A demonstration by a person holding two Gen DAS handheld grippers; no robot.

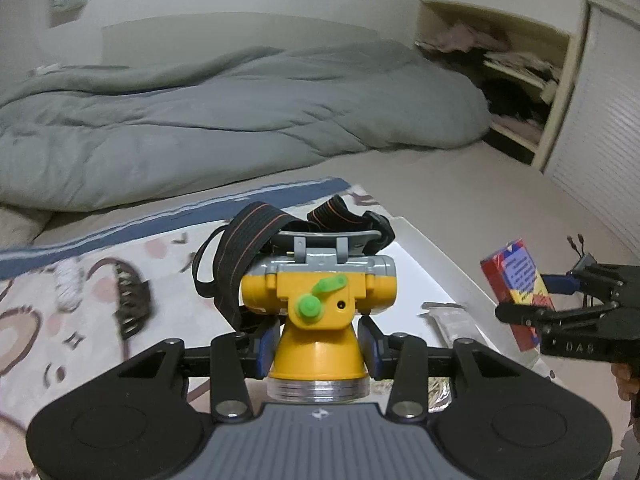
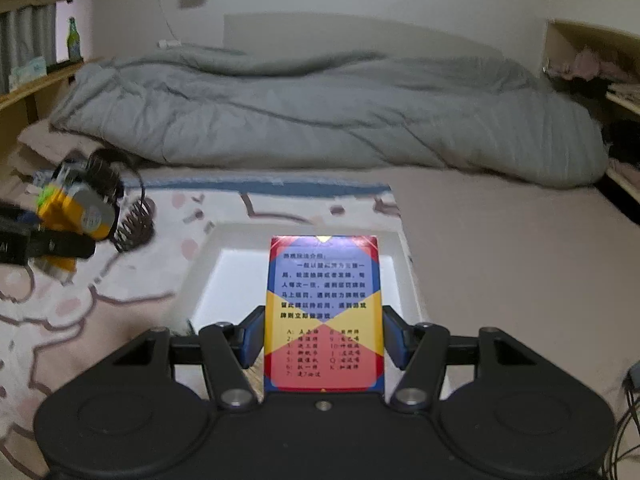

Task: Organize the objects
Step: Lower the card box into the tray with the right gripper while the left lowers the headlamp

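My left gripper (image 1: 316, 344) is shut on a yellow and grey headlamp (image 1: 318, 300) with a green lever and a black strap (image 1: 248, 240); its blue pads press the yellow cone from both sides. In the right wrist view that headlamp (image 2: 74, 210) hangs at the far left. My right gripper (image 2: 324, 338) is shut on a red, blue and yellow card box (image 2: 323, 312) held upright, printed side toward the camera. The same box (image 1: 518, 284) shows at the right of the left wrist view. Both are held above a white tray (image 2: 404, 276) on the bed.
A patterned mat (image 2: 120, 292) with a blue border lies under the tray (image 1: 436, 264). A dark hair clip (image 1: 130, 300) lies on the mat at the left. A small packet (image 1: 452, 320) lies in the tray. A rumpled grey duvet (image 2: 320, 112) fills the back, with cluttered shelves (image 1: 516, 76) at the right.
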